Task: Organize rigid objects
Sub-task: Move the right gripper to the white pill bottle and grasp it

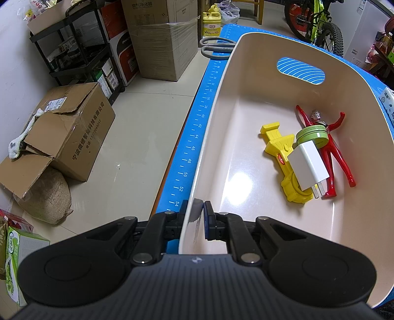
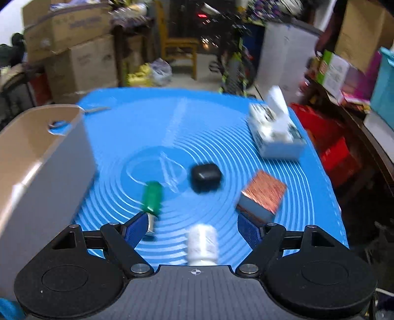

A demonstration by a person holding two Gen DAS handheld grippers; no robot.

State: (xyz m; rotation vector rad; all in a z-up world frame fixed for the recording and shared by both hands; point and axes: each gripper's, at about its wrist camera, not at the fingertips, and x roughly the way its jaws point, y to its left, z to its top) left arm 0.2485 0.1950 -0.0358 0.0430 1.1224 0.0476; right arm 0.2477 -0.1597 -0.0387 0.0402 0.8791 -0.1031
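My left gripper [image 1: 197, 216] is shut on the near wall of the beige bin [image 1: 221, 103], one finger outside and one inside. In the bin lie a yellow toy [image 1: 278, 152], a white charger plug [image 1: 307, 165], a green round tin [image 1: 312, 137] and a red figure [image 1: 337, 157]. My right gripper [image 2: 194, 224] stands open over the blue mat [image 2: 209, 123]. A white bottle [image 2: 203, 242] lies between its fingers, with the pads clear of it. A green-handled screwdriver [image 2: 151, 197] lies by the left fingertip. A black case [image 2: 205, 177] and a copper-topped box [image 2: 263, 197] lie farther out. The right view is blurred.
The bin [image 2: 49, 157] stands at the mat's left side. A tissue box [image 2: 275, 133] sits at the mat's far right. Grey scissors [image 1: 214, 48] lie beyond the bin's far end. Cardboard boxes [image 1: 71, 130], a black shelf rack [image 1: 81, 49] and a bicycle [image 1: 317, 22] surround the table.
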